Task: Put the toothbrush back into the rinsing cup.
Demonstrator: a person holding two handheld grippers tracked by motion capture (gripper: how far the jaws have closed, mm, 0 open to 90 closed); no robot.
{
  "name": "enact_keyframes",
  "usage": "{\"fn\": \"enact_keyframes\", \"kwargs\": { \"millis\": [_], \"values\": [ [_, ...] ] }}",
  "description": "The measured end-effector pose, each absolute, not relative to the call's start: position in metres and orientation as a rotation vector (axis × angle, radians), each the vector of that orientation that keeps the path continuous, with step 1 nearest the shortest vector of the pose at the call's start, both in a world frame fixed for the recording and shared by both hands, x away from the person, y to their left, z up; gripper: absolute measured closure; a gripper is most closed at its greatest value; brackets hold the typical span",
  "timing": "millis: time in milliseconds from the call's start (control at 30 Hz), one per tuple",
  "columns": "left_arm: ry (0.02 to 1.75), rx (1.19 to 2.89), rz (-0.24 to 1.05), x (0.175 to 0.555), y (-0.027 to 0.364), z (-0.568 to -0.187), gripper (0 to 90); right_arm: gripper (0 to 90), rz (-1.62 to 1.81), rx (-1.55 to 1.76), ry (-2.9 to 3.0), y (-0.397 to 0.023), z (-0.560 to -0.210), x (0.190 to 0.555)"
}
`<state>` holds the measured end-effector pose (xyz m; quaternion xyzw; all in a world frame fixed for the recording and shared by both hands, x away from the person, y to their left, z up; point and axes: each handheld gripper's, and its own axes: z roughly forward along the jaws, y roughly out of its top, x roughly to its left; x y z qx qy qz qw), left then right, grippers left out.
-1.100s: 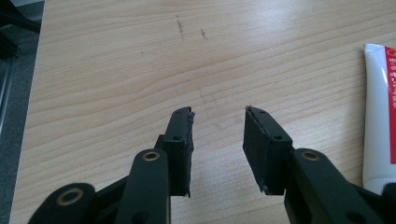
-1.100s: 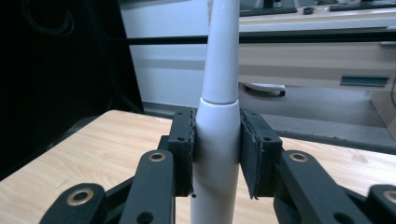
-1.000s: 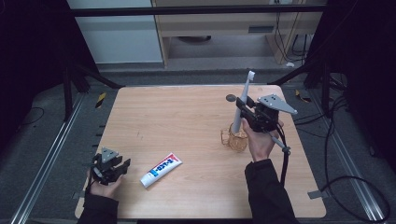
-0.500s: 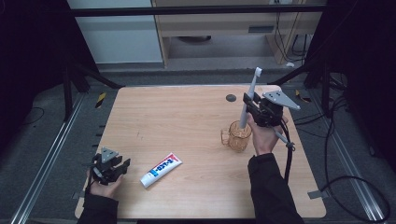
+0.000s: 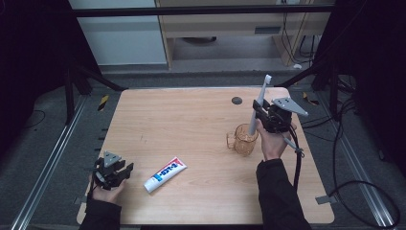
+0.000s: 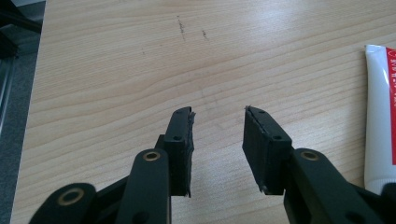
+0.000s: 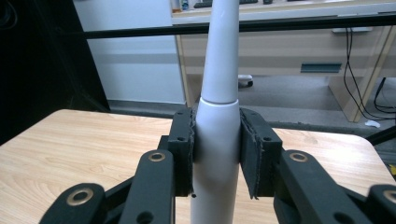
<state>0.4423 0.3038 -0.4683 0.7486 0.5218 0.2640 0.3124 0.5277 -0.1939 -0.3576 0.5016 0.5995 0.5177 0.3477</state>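
Note:
A white electric toothbrush (image 5: 255, 110) stands nearly upright with its lower end inside a clear amber cup (image 5: 243, 139) on the right of the table. My right gripper (image 5: 258, 116) is shut on the toothbrush handle (image 7: 217, 140), whose neck rises past the top of the right gripper view. A white toothpaste tube (image 5: 164, 174) with red and blue print lies flat near the front left. My left gripper (image 5: 119, 172) rests by the table's front left corner, open, with bare wood between its pads (image 6: 217, 140). The tube (image 6: 380, 116) lies just to its right.
The wooden table (image 5: 191, 120) has a small dark round mark (image 5: 236, 100) at the back right. Black frame legs and floor rails flank the table, and a cabinet stands behind it. A black cable (image 5: 297, 163) trails from the right gripper over the table's right edge.
My right gripper has carried the toothbrush right and down, and its lower end now sits in the cup. The brush stands straighter. My left gripper has stayed where it was.

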Motion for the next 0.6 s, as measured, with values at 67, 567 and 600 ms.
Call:
{"fn": "enact_keyframes", "kwargs": {
  "millis": [67, 567, 600],
  "values": [
    [1.376, 1.975, 0.697, 0.442, 0.304, -0.468, 62.6, 67.7, 1.346, 1.309, 1.547, -0.195, -0.361, 0.528],
    [1.376, 1.977, 0.698, 0.442, 0.304, -0.468, 62.6, 67.7, 1.347, 1.347, 1.552, -0.2, -0.384, 0.53],
    [1.376, 1.977, 0.698, 0.442, 0.304, -0.468, 62.7, 67.7, 1.343, 1.347, 1.557, -0.2, -0.385, 0.53]
  ]
}}
